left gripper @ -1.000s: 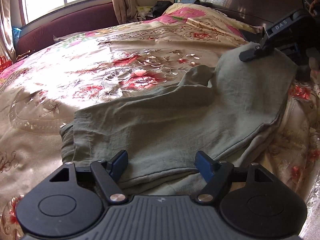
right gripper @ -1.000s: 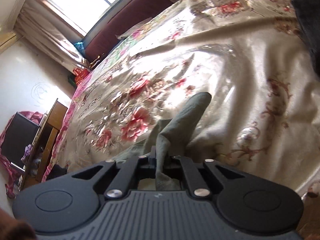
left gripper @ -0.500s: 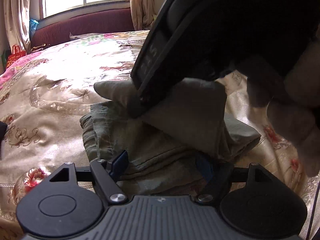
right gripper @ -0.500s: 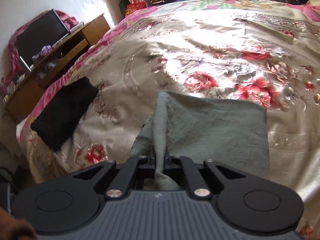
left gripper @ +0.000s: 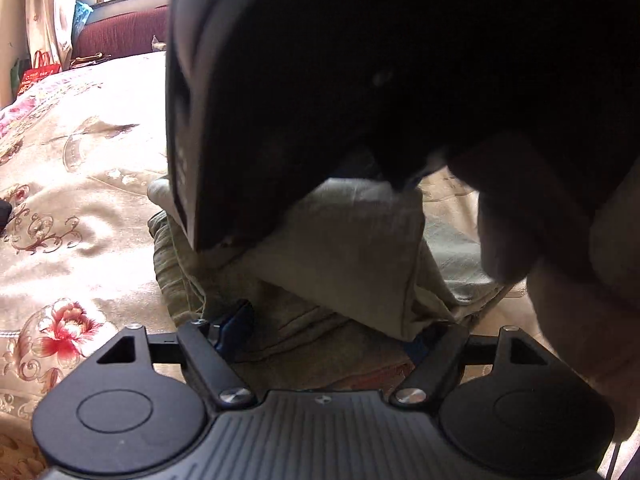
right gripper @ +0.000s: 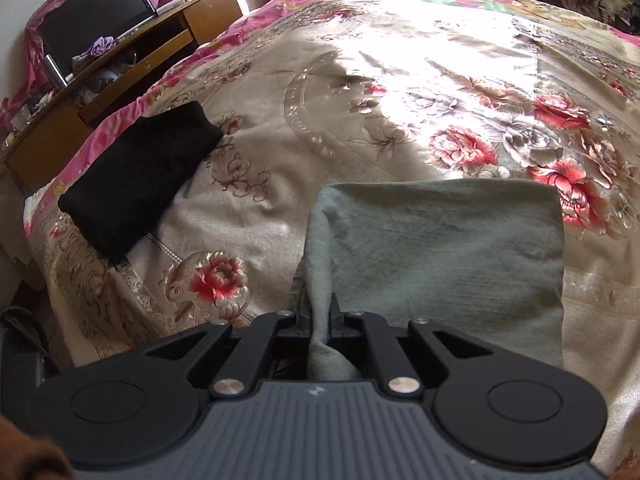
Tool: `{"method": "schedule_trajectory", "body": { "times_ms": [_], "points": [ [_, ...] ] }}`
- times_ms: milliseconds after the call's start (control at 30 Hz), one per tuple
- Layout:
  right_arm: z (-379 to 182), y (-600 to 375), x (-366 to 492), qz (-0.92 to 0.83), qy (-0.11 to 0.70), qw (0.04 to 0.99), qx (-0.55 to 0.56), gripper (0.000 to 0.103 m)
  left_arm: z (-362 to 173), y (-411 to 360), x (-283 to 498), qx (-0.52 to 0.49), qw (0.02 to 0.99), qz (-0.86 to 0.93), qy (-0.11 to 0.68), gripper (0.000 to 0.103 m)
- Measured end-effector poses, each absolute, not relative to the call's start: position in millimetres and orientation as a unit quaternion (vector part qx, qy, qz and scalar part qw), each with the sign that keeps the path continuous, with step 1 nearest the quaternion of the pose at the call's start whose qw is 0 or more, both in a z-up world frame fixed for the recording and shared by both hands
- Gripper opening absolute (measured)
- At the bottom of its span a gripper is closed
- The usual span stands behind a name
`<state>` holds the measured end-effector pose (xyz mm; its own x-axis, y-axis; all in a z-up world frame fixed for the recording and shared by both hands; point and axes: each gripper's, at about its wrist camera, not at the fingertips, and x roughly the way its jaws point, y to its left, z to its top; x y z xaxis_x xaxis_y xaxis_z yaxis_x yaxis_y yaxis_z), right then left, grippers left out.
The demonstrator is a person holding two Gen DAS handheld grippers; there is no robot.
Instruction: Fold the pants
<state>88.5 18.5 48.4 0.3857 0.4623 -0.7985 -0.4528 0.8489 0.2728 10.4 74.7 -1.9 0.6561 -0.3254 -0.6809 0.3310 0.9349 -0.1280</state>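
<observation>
The grey-green pants [right gripper: 440,248] lie folded on the floral bedspread [right gripper: 400,92]. My right gripper [right gripper: 320,312] is shut on an edge of the pants, and the cloth runs between its fingers. In the left wrist view my left gripper [left gripper: 332,328] is open, with its blue-padded fingers [left gripper: 236,324] at the near edge of the pants [left gripper: 340,240]. The dark body of the right gripper [left gripper: 360,80] and the hand holding it fill the upper part of that view, just above the folded layer.
A folded black garment [right gripper: 136,176] lies on the bed to the left. A wooden desk [right gripper: 120,64] with a dark screen stands past the bed's left edge. A maroon couch [left gripper: 120,36] and a window are at the far side.
My right gripper has carried the pants edge across over the other end, toward my left gripper, doubling the pants into a shorter stack. The left gripper has stayed open at the near edge.
</observation>
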Motion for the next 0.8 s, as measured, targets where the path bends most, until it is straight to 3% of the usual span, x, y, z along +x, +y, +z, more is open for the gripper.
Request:
{"method": "schedule_trajectory", "body": {
  "times_ms": [367, 500, 567, 800],
  "points": [
    [45, 26, 104, 0.263, 0.504, 0.821, 0.058, 0.011, 24, 120, -26, -0.012, 0.923, -0.136, 0.36, 0.089],
    [37, 36, 105, 0.285, 0.522, 0.798, 0.095, 0.022, 24, 133, -34, -0.022, 0.923, -0.116, 0.366, 0.089],
    [32, 41, 102, 0.296, 0.533, 0.785, 0.11, 0.023, 23, 137, -36, -0.029, 0.923, -0.112, 0.368, 0.089],
    [62, 7, 86, 0.288, 0.475, 0.828, 0.078, 0.024, 31, 134, -44, -0.016, 0.934, -0.111, 0.338, 0.089]
  ]
}}
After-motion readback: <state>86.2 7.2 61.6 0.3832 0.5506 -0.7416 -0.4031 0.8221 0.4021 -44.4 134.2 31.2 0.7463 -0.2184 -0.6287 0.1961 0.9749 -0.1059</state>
